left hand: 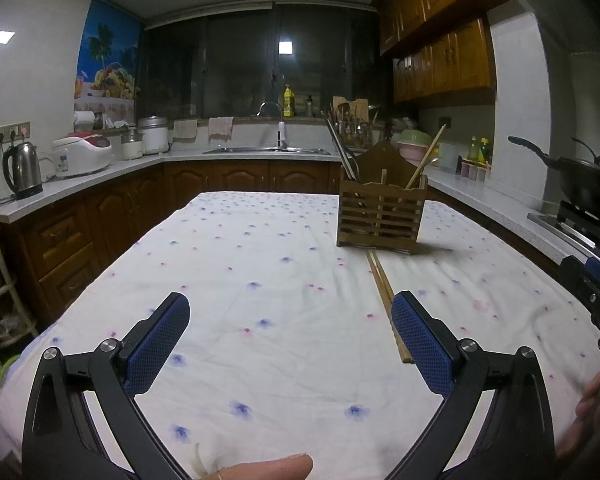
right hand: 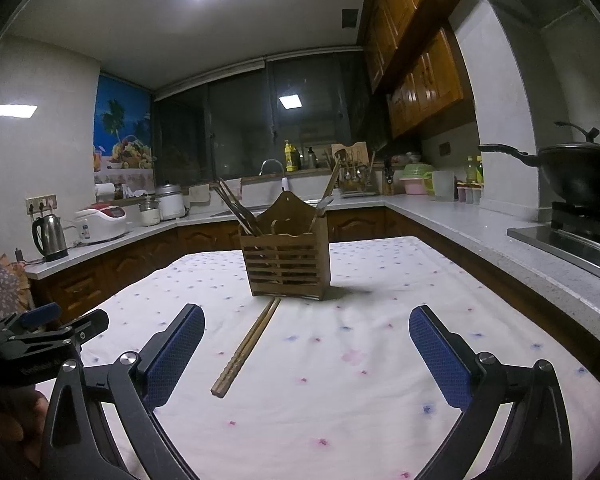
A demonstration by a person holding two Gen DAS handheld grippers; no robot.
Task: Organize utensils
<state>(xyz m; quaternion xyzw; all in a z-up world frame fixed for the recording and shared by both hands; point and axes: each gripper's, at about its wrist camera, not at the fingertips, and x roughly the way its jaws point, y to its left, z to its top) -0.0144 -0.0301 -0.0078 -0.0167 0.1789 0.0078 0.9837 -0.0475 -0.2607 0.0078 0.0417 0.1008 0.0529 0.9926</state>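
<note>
Kitchen, table draped in a white cloth dotted with small blue and pink flowers [right hand: 340,380]. Slatted brown wooden utensil holder with a peaked back panel [right hand: 286,266] standing upright at centre frame in the right wrist view, right of centre in the left wrist view [left hand: 382,216]. Already loaded: dark metal chopsticks [right hand: 234,208] leaning up-left out of the left compartment, a wooden-handled utensil [right hand: 328,188] leaning up-right out of the right one; sorted by kind, probably, hence the split. What that right-hand utensil is: too small to tell.

Pair of long brown wooden chopsticks [right hand: 246,348] lying flat and side by side on the cloth, just in front of the holder, far tips nearly at its base, near ends toward lower centre of the frame. Evidently the item left to sort.

Right gripper [right hand: 306,348] with blue textured pads, spread wide, nothing between them, hovering low over the cloth; chopsticks just inside the left pad rather than centred. Needs a shift left before closing, likely.

Left gripper [left hand: 290,334] likewise spread wide and empty, lower centre of its frame, the same chopsticks [left hand: 382,288] partly hidden behind its right pad. Probably on standby, perhaps to steady the holder.

Thin round sticks flat on soft cloth: apt to roll or split apart when pinched.
</note>
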